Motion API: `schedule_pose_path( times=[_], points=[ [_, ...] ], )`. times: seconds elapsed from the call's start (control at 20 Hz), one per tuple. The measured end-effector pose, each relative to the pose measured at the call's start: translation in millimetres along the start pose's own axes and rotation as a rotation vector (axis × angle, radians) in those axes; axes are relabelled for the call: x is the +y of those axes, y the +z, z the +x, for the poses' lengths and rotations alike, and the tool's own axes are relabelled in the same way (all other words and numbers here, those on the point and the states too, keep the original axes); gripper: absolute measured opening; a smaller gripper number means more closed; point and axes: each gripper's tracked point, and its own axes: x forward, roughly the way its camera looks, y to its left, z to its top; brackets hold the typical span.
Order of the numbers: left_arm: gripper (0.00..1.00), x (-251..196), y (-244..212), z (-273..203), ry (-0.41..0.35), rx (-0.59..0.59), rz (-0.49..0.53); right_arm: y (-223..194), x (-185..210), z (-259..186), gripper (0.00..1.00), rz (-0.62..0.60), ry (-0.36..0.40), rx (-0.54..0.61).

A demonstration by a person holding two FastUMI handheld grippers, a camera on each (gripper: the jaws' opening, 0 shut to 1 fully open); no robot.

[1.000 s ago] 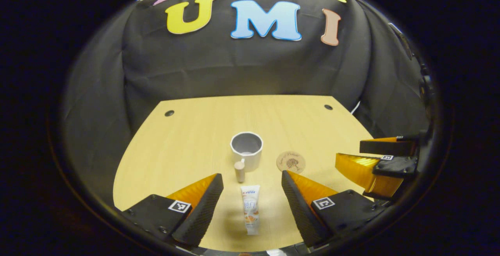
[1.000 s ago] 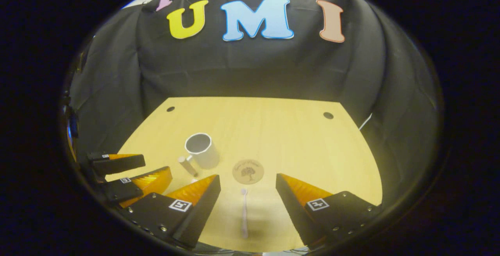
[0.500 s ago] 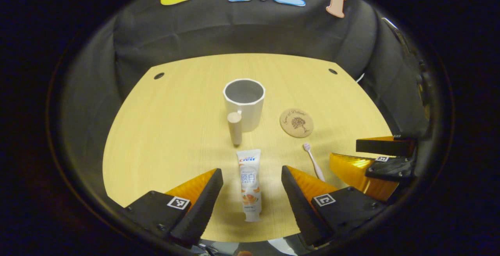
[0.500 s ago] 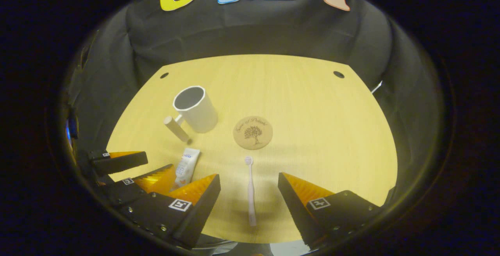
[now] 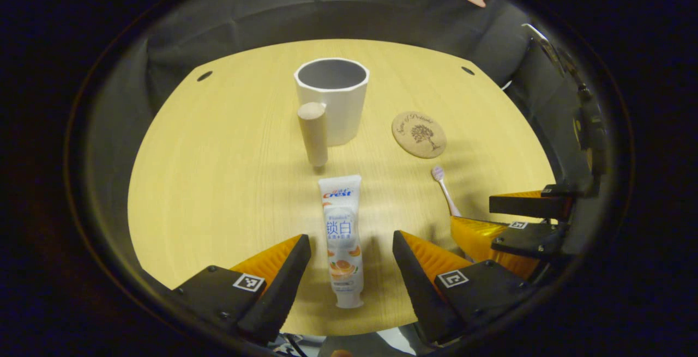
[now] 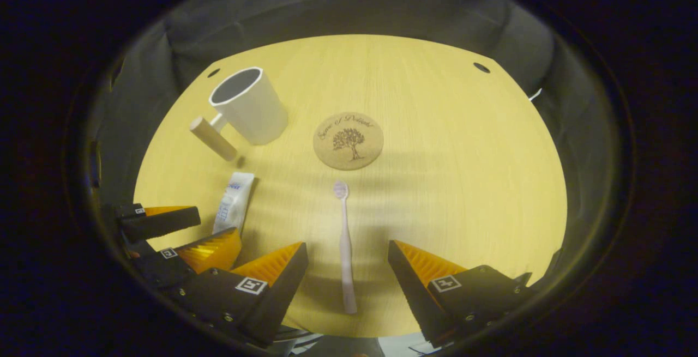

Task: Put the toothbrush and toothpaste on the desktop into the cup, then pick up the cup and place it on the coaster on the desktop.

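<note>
A white toothpaste tube [image 5: 341, 237] lies flat on the wooden desktop [image 5: 218, 171], lengthwise between the open fingers of my left gripper [image 5: 351, 253], which hovers above it. A pale toothbrush [image 6: 344, 242] lies with its head pointing away, between the open fingers of my right gripper [image 6: 348, 261]. The white cup [image 5: 331, 98] with a wooden handle [image 5: 313, 133] stands upright and empty beyond the tube. A round cork coaster [image 6: 348, 140] lies just past the toothbrush head. In the left gripper view, the right gripper [image 5: 512, 226] is at the right and the toothbrush [image 5: 444, 191] beside it; the toothpaste [image 6: 233, 204], cup [image 6: 248, 105] and left gripper [image 6: 185, 237] show in the right gripper view.
The desktop has a small dark hole near each far corner [image 6: 481, 67] [image 5: 205, 76]. Black cloth walls enclose the table on three sides. Bare wood spreads to the right of the coaster [image 5: 419, 133] and left of the cup.
Both grippers have moved forward and tilted down over the table. The toothpaste and toothbrush now lie farther in between their open fingers; cup and coaster appear larger and closer.
</note>
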Motion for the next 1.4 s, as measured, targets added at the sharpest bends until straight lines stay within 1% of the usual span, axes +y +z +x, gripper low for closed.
schedule_pose_path(
  times=[0.1,0.3,0.45,0.55,0.65,0.7,0.75,0.85,1.2,1.25,1.3,1.35,1.4],
  points=[
    [0.99,1.6,-3.7,7.8,0.002,0.024,-0.001,-6.4,-0.4,6.4,0.93,-0.008,-0.003,0.033],
    [1.0,6.4,-9.3,18.7,0.02,0.065,0.005,-13.7,0.6,18.1,0.93,-0.015,-0.013,0.076],
    [1.0,9.0,-13.9,24.6,0.026,0.098,-0.013,-13.5,-2.2,21.7,0.93,-0.031,-0.031,0.093],
    [1.0,16.7,-16.6,26.8,0.054,0.117,-0.014,-13.5,-1.4,22.8,0.92,-0.026,-0.033,0.105],
    [0.97,19.0,-14.2,28.1,0.066,0.121,0.002,-13.9,-1.1,23.2,0.92,-0.027,-0.033,0.128],
    [1.0,19.2,-13.0,28.9,0.072,0.127,0.011,-13.5,-1.2,23.0,0.92,-0.025,-0.034,0.143],
    [1.0,17.4,-12.8,29.6,0.073,0.135,0.012,-12.7,-1.1,22.4,0.92,-0.025,-0.034,0.159],
    [0.97,17.9,-12.6,30.9,0.078,0.153,0.0,-13.5,-0.7,24.6,0.92,-0.011,-0.04,0.195],
    [0.97,17.8,-10.5,35.0,0.081,0.22,-0.008,-9.7,-0.4,26.9,0.91,0.053,-0.057,0.246],
    [0.9,17.0,-9.7,35.8,0.084,0.22,-0.013,-9.7,-1.0,27.3,0.91,0.057,-0.059,0.248],
    [0.83,16.3,-10.1,36.1,0.086,0.225,-0.016,-9.5,-0.6,24.9,0.86,0.055,-0.058,0.256],
    [0.81,14.5,-8.2,37.7,0.079,0.216,-0.019,-9.8,-3.2,24.3,0.86,0.051,-0.064,0.276],
    [0.65,15.1,-8.2,37.3,0.091,0.215,-0.034,-14.4,-3.7,25.1,0.84,0.066,-0.063,0.292]
  ],
)
